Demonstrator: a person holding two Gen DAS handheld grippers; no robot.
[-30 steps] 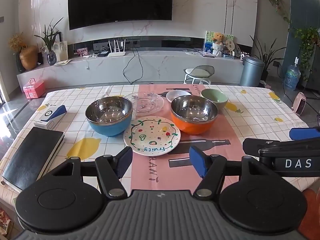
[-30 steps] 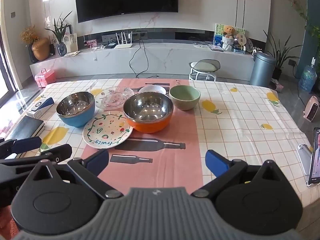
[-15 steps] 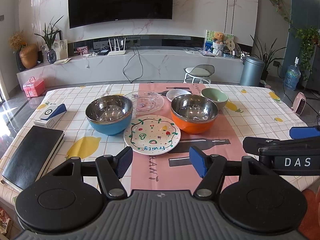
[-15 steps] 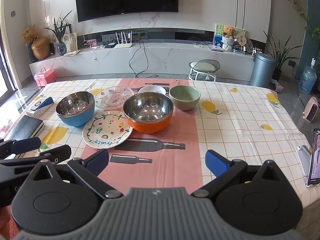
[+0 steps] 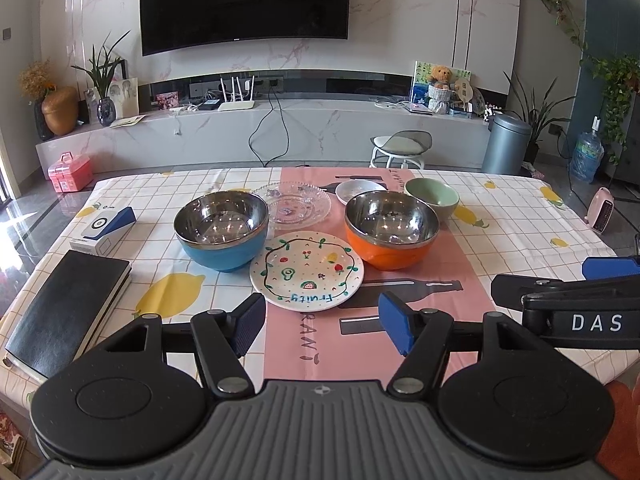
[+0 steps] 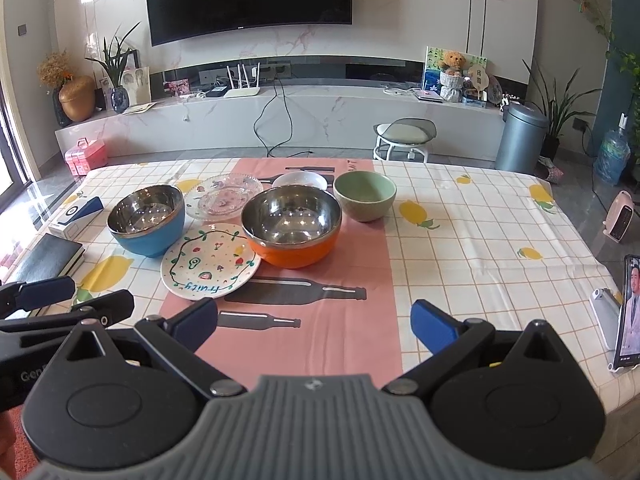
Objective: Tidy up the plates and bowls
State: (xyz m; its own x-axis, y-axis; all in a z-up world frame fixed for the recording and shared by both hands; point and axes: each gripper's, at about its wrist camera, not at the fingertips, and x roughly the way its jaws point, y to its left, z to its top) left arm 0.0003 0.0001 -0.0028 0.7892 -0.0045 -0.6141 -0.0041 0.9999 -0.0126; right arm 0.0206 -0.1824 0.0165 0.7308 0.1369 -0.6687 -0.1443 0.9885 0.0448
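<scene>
So everything sits on a counter (image 5: 520, 216) under a checked lemon cloth with a pink strip down the middle, and I'll use the orange bowl (image 5: 390, 250) as the anchor since it's dead centre on that strip. It's steel-lined, upright and empty. Just to its left and a bit nearer the camera is the white painted plate (image 5: 307, 276) with fruit doodles and "Fruity" lettered on it; its rim looks to touch or nearly touch the orange bowl, can't tell which. Further left of the orange bowl, past that plate, is the blue bowl (image 5: 221, 236), same steel lining, also upright. Behind the gap between the two steel bowls lies a clear glass plate (image 5: 298, 205). Directly behind the orange bowl there's a small white dish (image 5: 358, 191), partly hidden by it, and behind and to its right stands the green bowl (image 5: 431, 197), close to the orange one's rim. Way off to the left of the orange bowl, near the counter edge, are a black notebook (image 5: 66, 312) and a white-and-blue box (image 5: 106, 230). The left hand-held gripper (image 5: 320, 322) hangs over the near edge of the counter, short of the painted plate, blue pads spread wide with nothing between them. The right hand-held gripper (image 6: 314, 322) is the same story: spread apart, nothing pinched, well in front of the orange bowl over the pink strip.
</scene>
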